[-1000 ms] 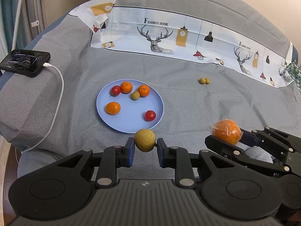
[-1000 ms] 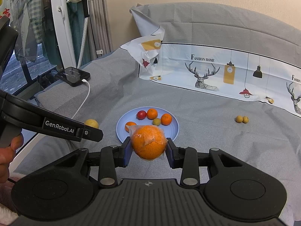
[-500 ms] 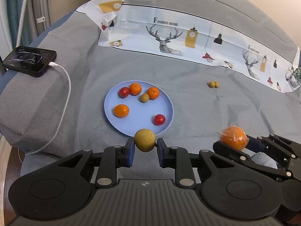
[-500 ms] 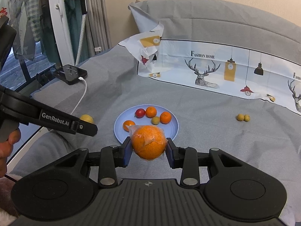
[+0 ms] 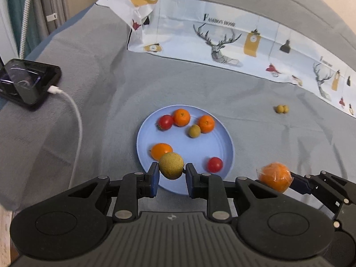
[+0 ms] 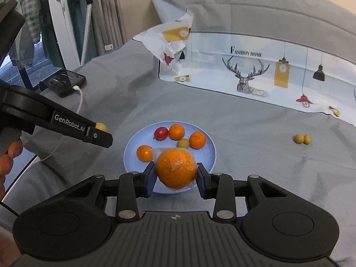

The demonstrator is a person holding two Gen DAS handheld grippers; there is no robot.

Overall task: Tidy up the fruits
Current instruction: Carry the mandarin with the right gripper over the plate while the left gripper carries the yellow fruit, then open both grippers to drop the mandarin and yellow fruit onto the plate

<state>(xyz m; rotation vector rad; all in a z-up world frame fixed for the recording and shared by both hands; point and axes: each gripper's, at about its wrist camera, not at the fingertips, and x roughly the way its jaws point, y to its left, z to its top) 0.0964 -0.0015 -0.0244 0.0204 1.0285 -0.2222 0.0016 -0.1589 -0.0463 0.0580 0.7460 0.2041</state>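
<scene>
Carrying fruit to the blue plate (image 5: 224, 133), you had the left gripper (image 5: 171, 173) clamped on a yellow-green fruit (image 5: 171, 165) over its near rim; the right gripper (image 6: 175, 175) clamped a wrapped orange (image 6: 175, 170) just short of it; next came lowering and release, I judged.

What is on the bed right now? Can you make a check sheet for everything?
Surface: grey bedcover, wrinkled, with a printed cloth along the back.
Job's things: blue plate holding three small oranges, two tomatoes and one small yellow-green fruit; two small yellow fruits lie together on the cover, off the plate.
Clutter: nothing seen.
Grippers: left hand-held gripper shut on a round yellow-green fruit over the plate's near edge; right hand-held gripper shut on a plastic-wrapped orange.
Cables: white cable plugged into a black phone at the left edge.
Surroundings: curtains and a window at the left.
</scene>
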